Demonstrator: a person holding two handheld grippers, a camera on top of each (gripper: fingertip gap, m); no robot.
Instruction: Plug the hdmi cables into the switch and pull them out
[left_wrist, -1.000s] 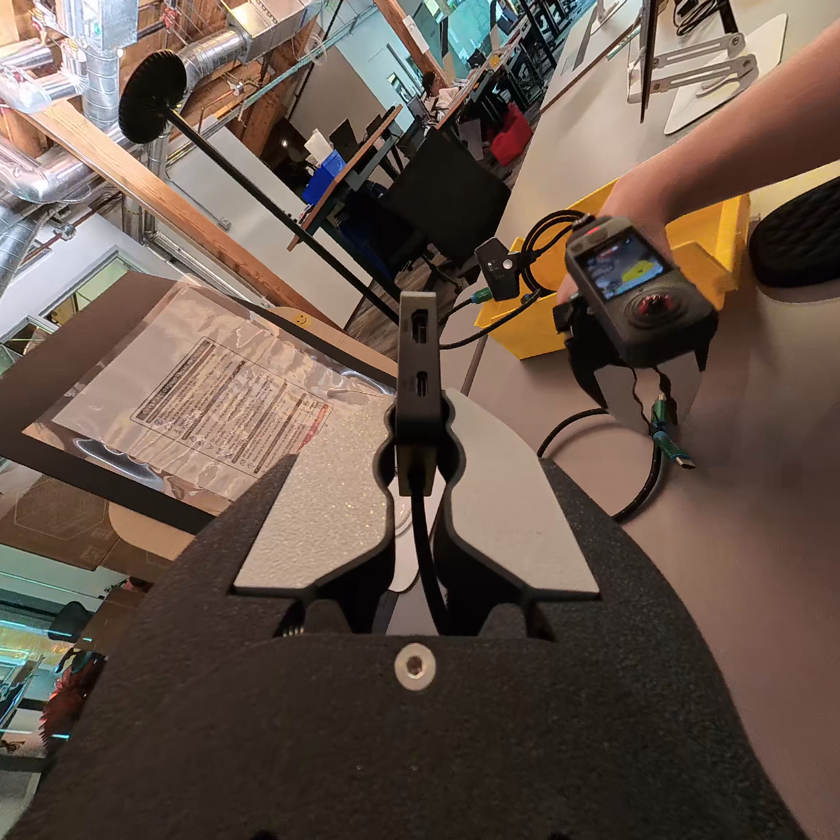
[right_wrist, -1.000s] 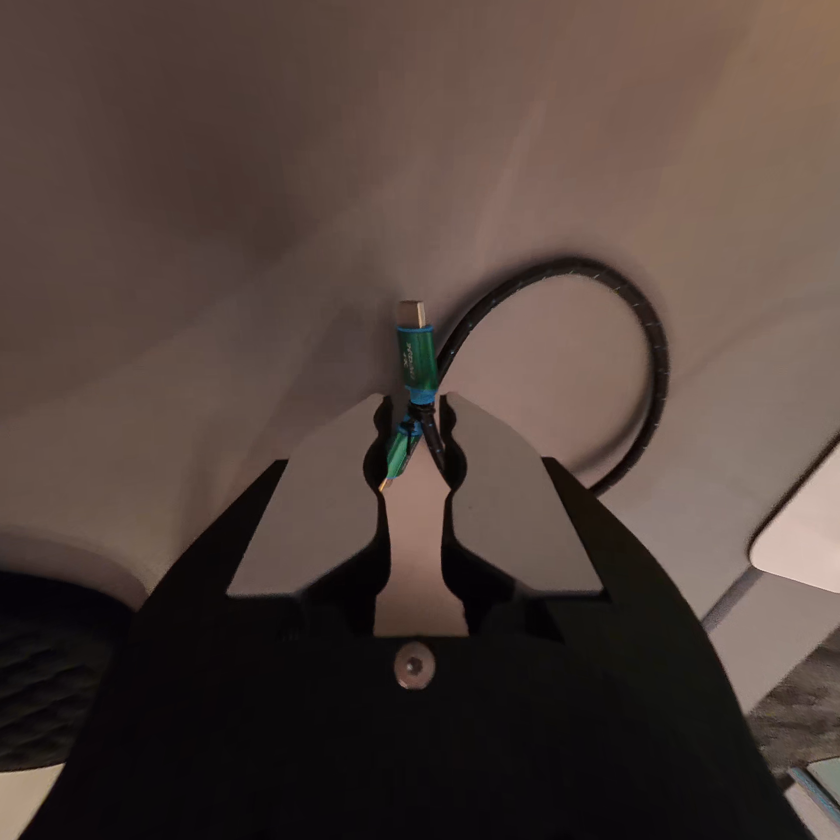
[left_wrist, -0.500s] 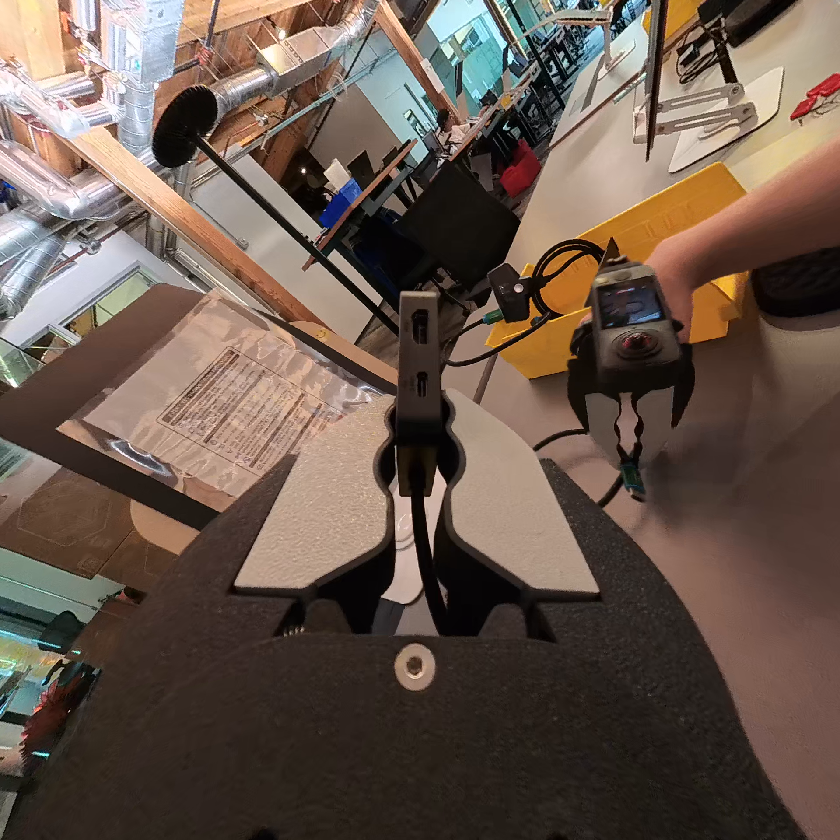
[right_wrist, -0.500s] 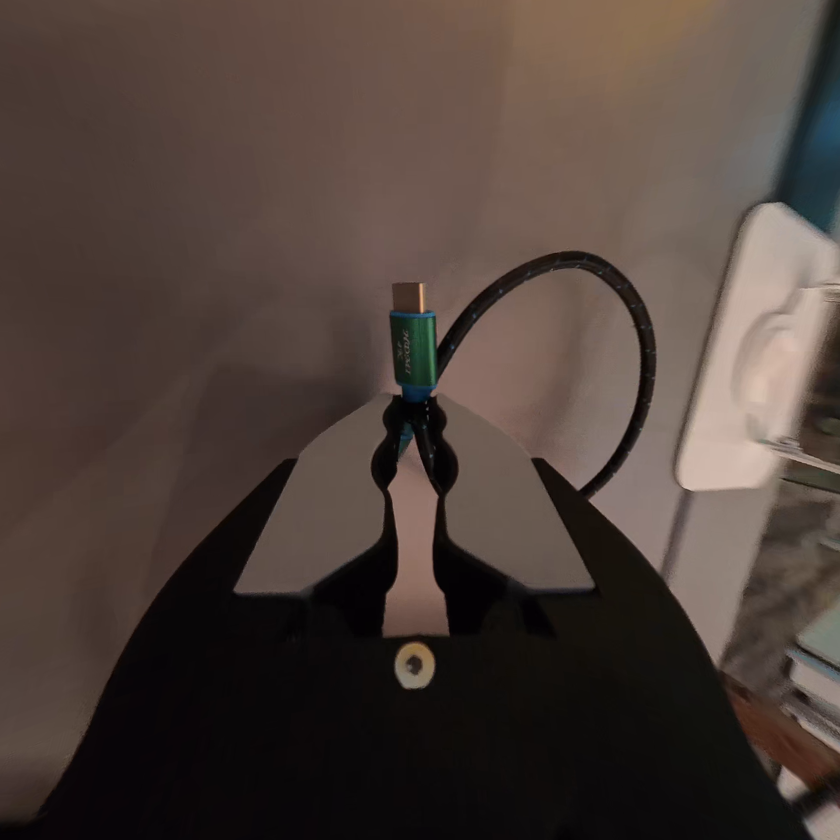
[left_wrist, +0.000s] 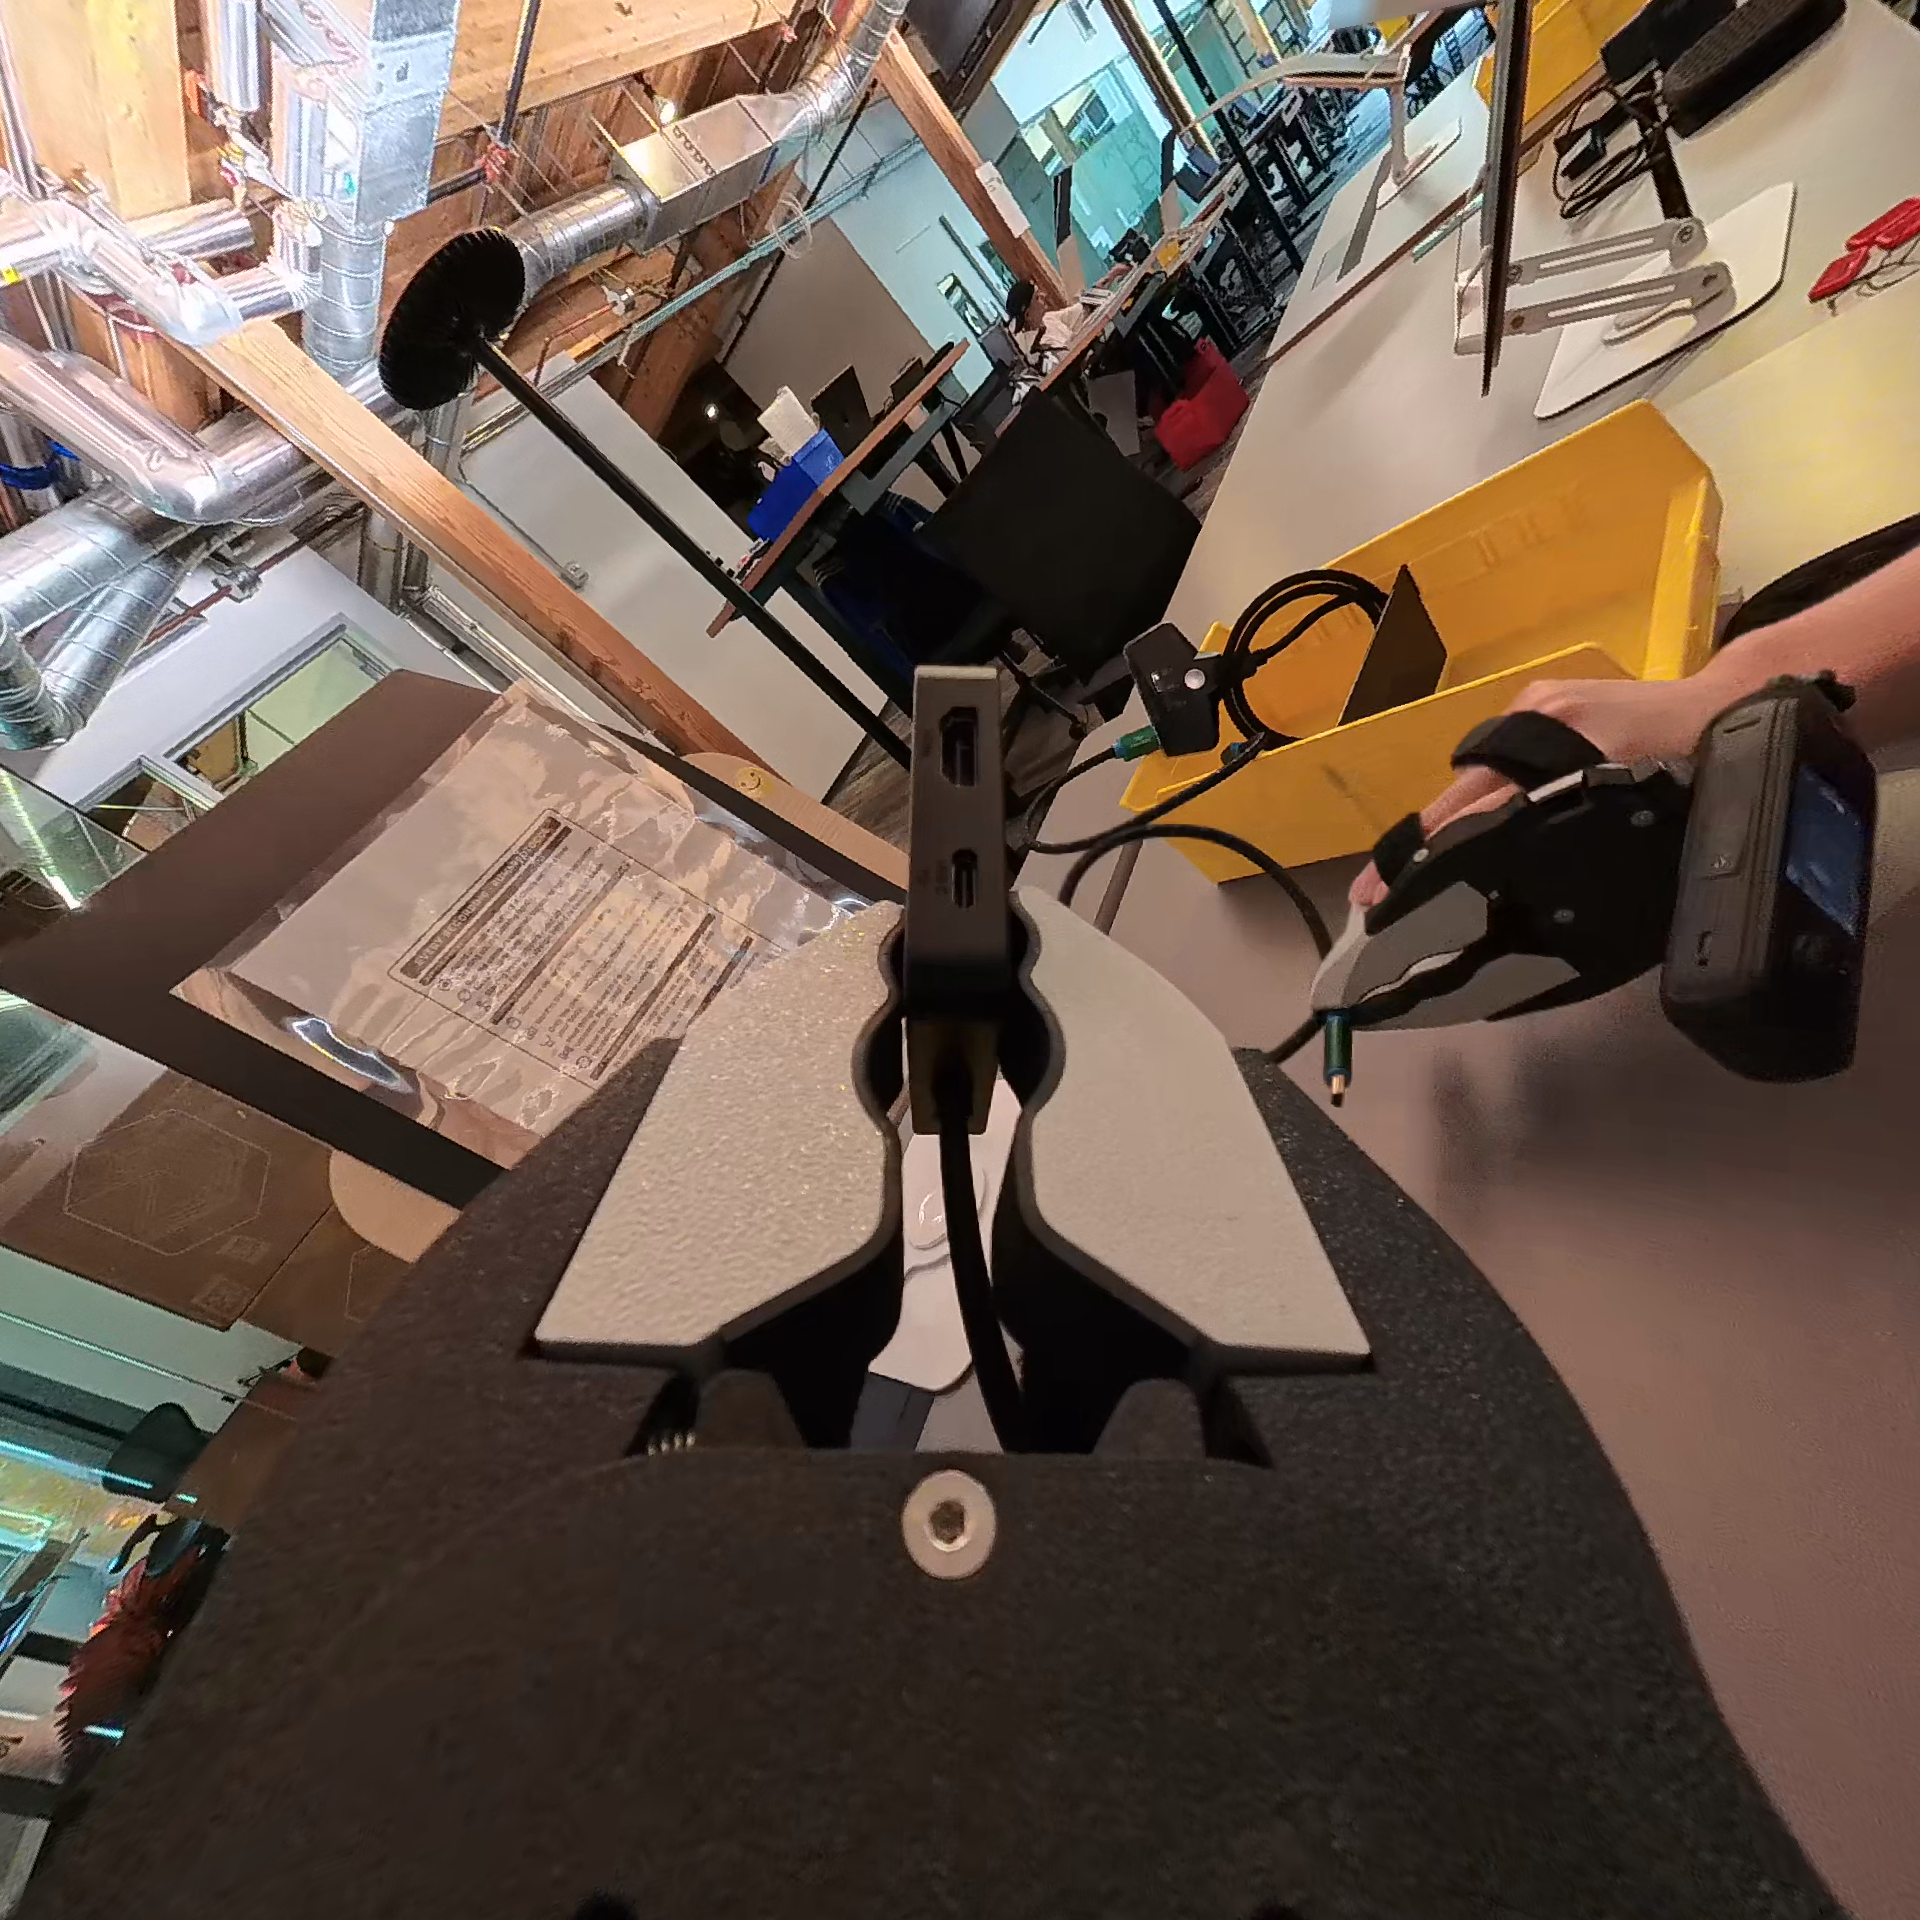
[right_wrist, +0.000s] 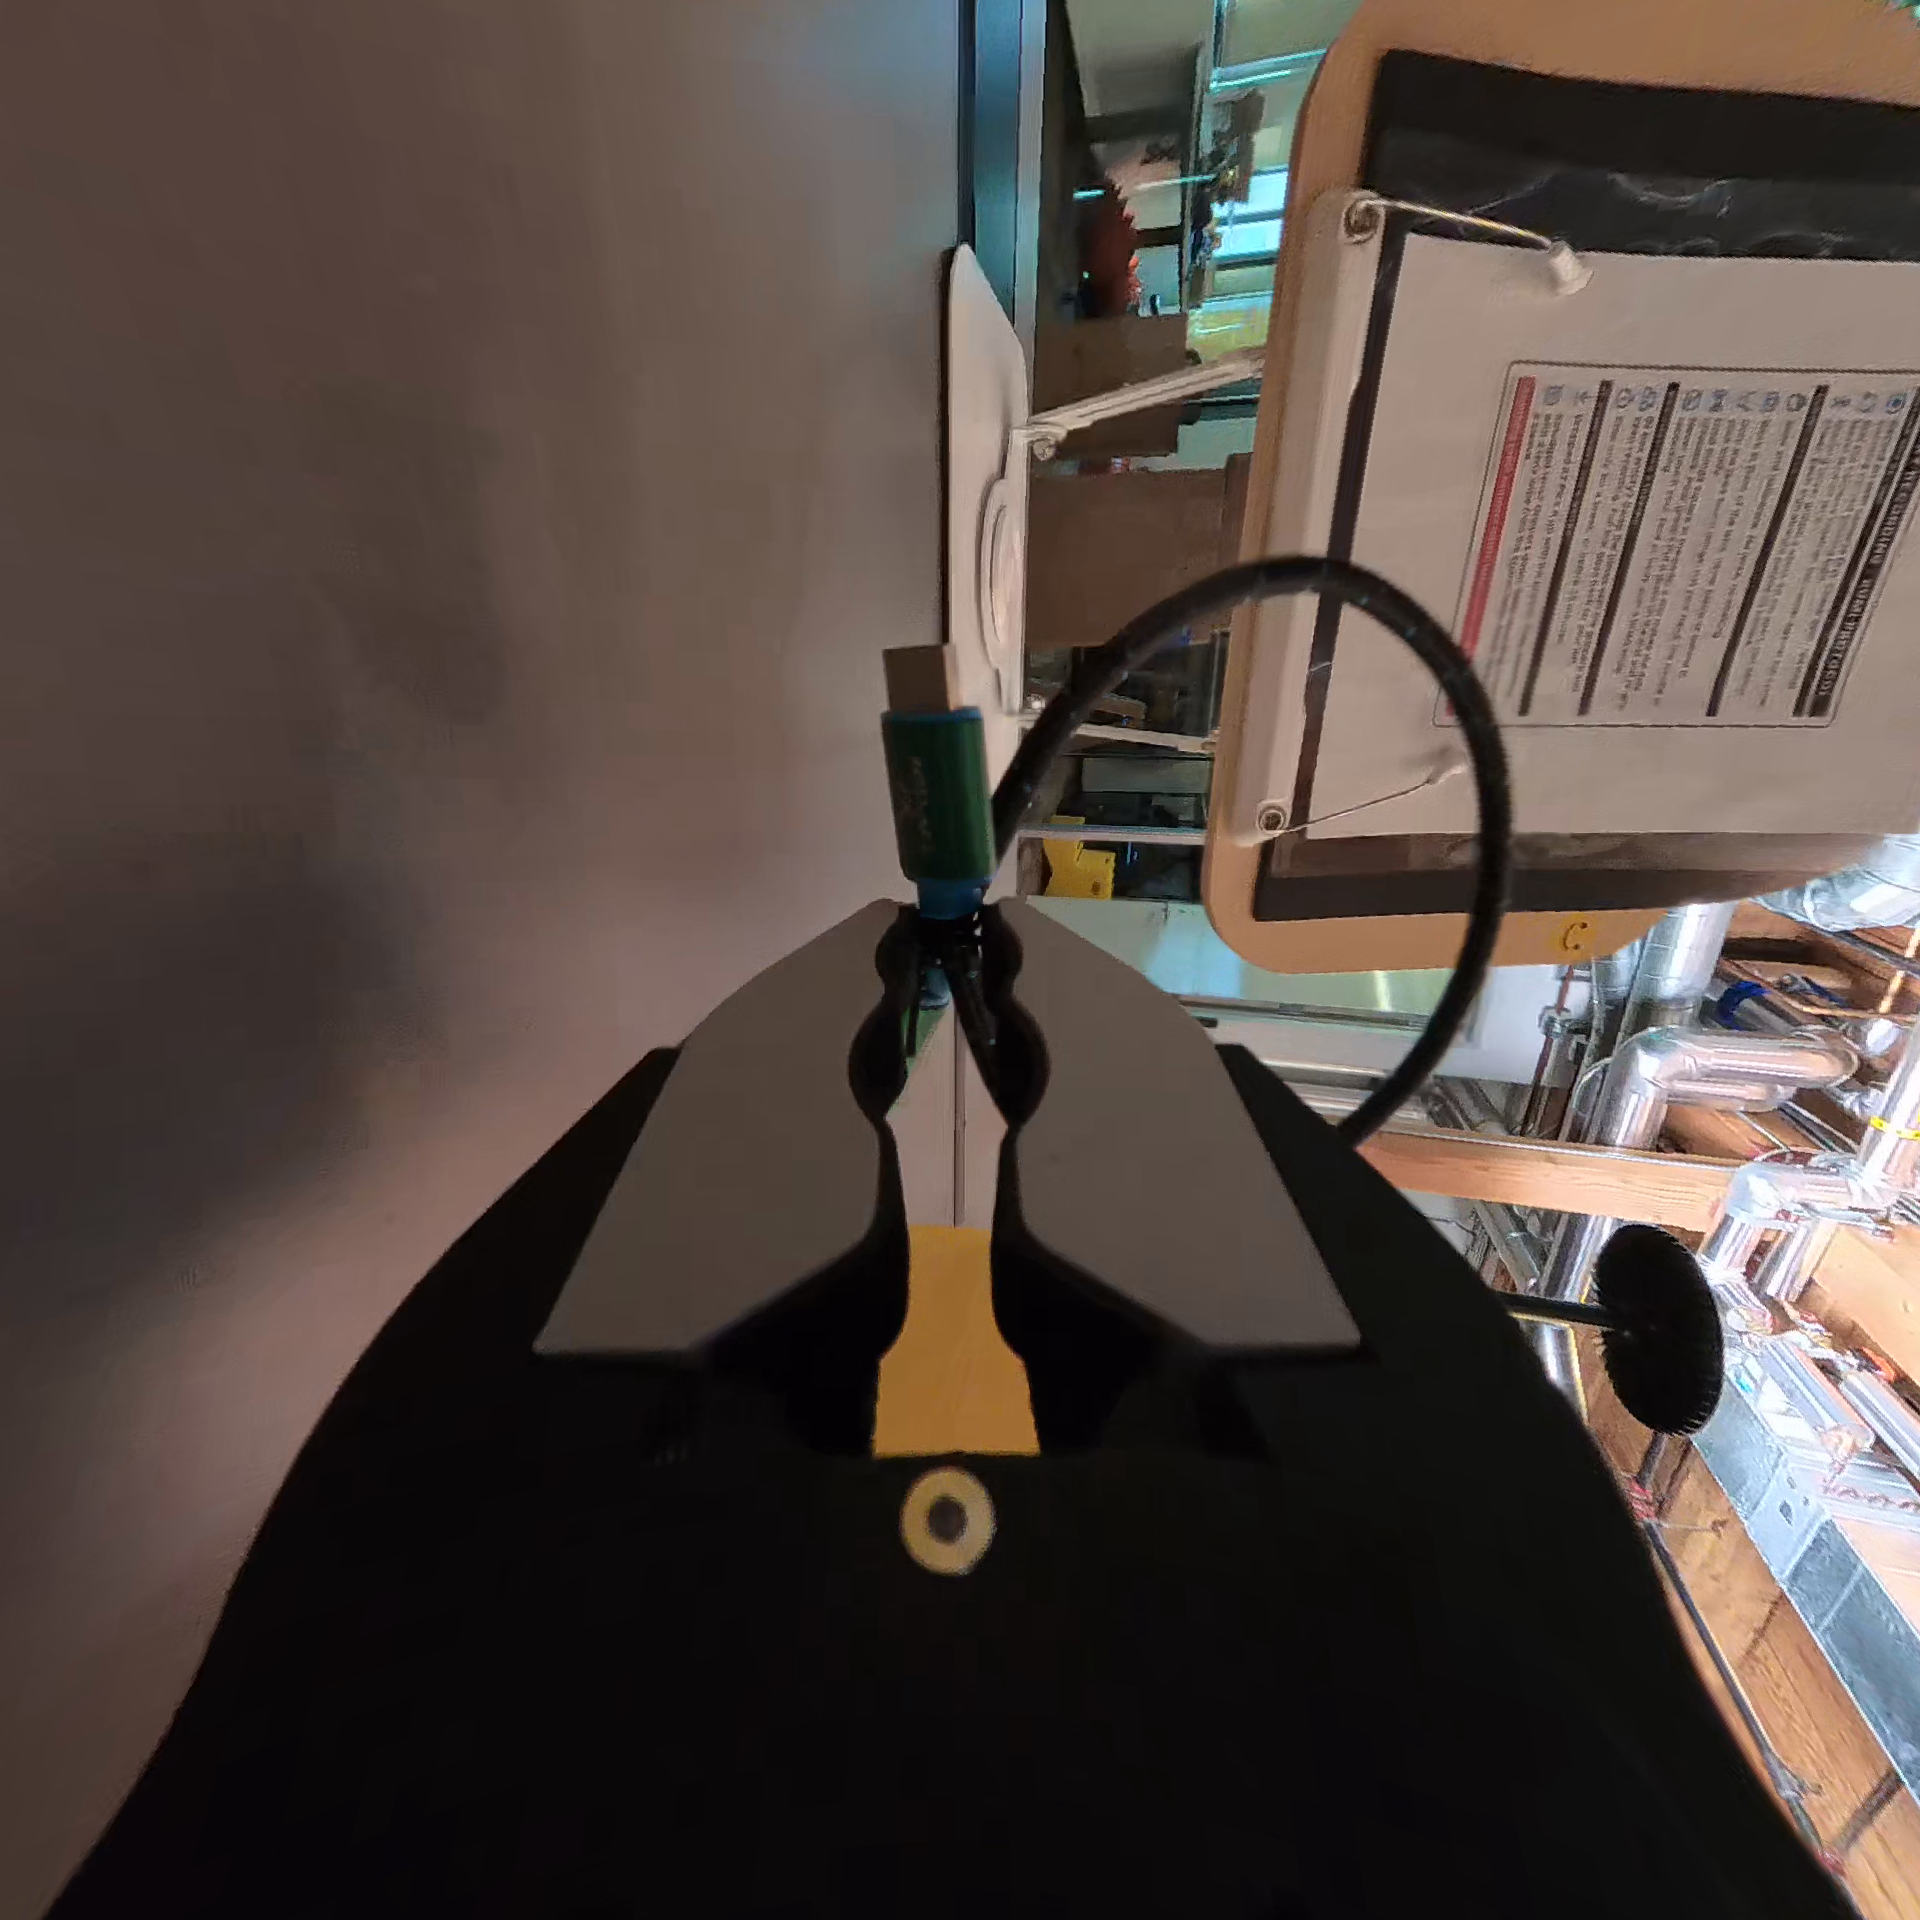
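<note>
Switch held up, port side out, as a green-shelled HDMI plug is brought toward it

The left gripper (left_wrist: 954, 997) pinches the dark switch (left_wrist: 956, 831) between its fingers, lifted clear of the grey counter (left_wrist: 1621, 1299) so its open ports face the incoming cable. The right gripper (right_wrist: 943, 940) clamps the braided HDMI cable (right_wrist: 1455, 748) just behind the green plug (right_wrist: 930, 790), leaving the metal tip free and pointing forward, apparently for insertion. Plug and switch are apart; a yellow bin (left_wrist: 1455, 665) sits toward the counter's far edge.
</note>
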